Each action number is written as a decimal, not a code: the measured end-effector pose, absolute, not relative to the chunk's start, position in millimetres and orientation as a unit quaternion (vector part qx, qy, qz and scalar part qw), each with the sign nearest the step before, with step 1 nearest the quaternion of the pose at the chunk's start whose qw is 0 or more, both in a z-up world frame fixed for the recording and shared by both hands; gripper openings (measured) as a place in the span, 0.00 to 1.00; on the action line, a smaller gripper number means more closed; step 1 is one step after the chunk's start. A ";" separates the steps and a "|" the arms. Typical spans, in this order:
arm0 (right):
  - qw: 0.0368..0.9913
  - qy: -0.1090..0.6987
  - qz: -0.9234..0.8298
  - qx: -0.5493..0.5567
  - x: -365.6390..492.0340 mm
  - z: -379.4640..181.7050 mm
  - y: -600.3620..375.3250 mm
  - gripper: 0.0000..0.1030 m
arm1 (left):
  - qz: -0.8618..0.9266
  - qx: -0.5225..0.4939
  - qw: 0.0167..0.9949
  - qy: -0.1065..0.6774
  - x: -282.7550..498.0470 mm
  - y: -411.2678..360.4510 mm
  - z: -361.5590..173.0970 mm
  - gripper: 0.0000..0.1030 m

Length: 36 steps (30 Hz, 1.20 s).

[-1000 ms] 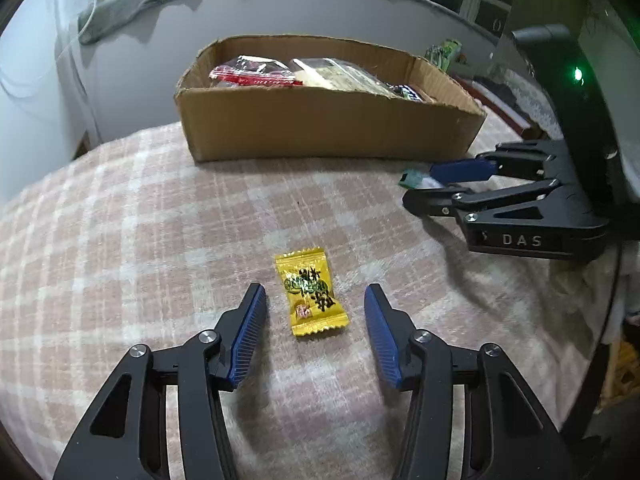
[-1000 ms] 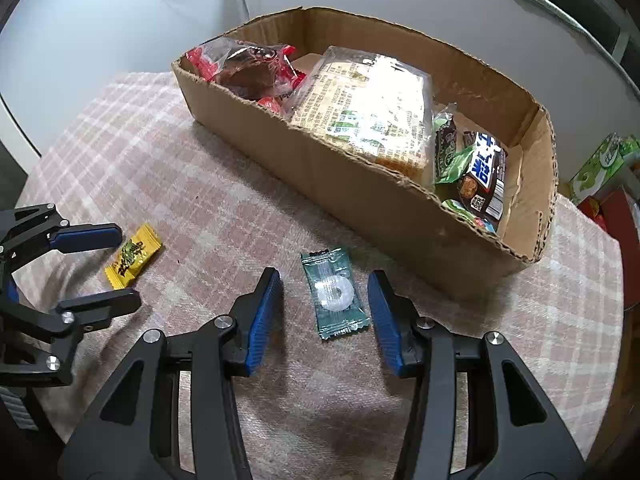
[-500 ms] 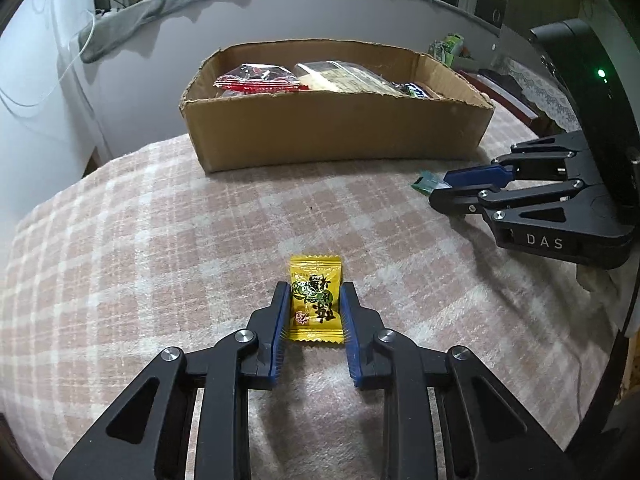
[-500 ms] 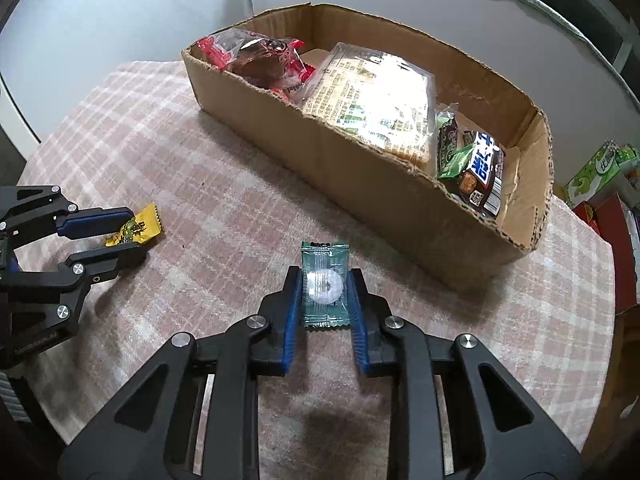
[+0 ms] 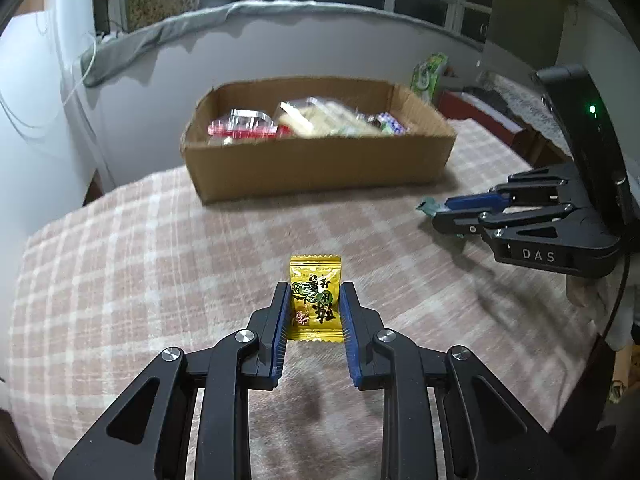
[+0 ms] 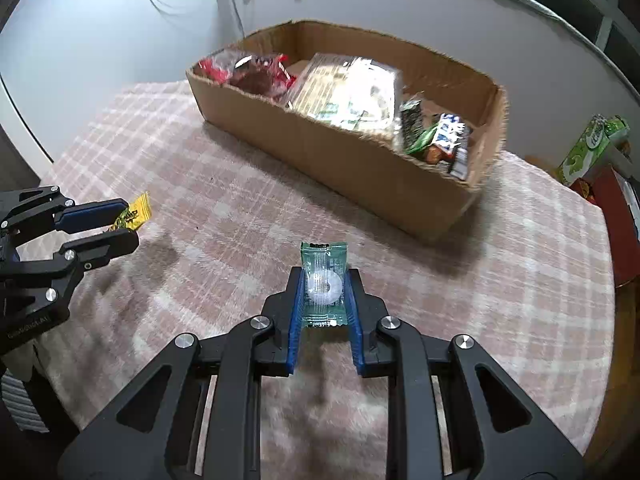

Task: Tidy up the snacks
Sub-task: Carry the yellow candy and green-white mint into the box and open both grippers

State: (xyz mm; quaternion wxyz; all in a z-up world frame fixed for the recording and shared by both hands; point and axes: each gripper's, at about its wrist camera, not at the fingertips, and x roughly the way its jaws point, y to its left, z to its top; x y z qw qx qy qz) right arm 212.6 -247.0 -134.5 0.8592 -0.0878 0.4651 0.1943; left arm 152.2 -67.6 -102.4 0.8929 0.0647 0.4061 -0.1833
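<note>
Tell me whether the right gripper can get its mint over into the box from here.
Probably yes. The right gripper is shut on the mint, and only bare tablecloth lies before the open-topped box; its near wall must be cleared.

Both wrist cameras look steeply down along their fingers, close above the table (image 5: 120, 264); both show the box (image 5: 320, 168) at twelve o'clock.

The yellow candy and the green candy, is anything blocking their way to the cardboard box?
Nothing visible does. The left gripper holds the yellow candy, the right gripper holds the green candy, and only bare checked tablecloth lies before the cardboard box, whose near wall they must clear.
</note>
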 end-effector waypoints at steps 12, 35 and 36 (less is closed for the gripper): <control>0.885 0.423 0.188 -0.059 206.9 -86.7 -274.3 0.20 | -0.183 0.045 0.910 0.368 169.1 -57.7 -64.0 0.22; 0.894 0.412 0.174 -0.023 299.1 -55.3 -284.3 0.20 | -0.166 0.043 0.925 0.340 270.7 -74.6 -26.7 0.22; 0.893 0.415 0.173 -0.021 302.8 -56.9 -284.6 0.20 | -0.166 0.039 0.924 0.342 274.2 -74.9 -28.1 0.22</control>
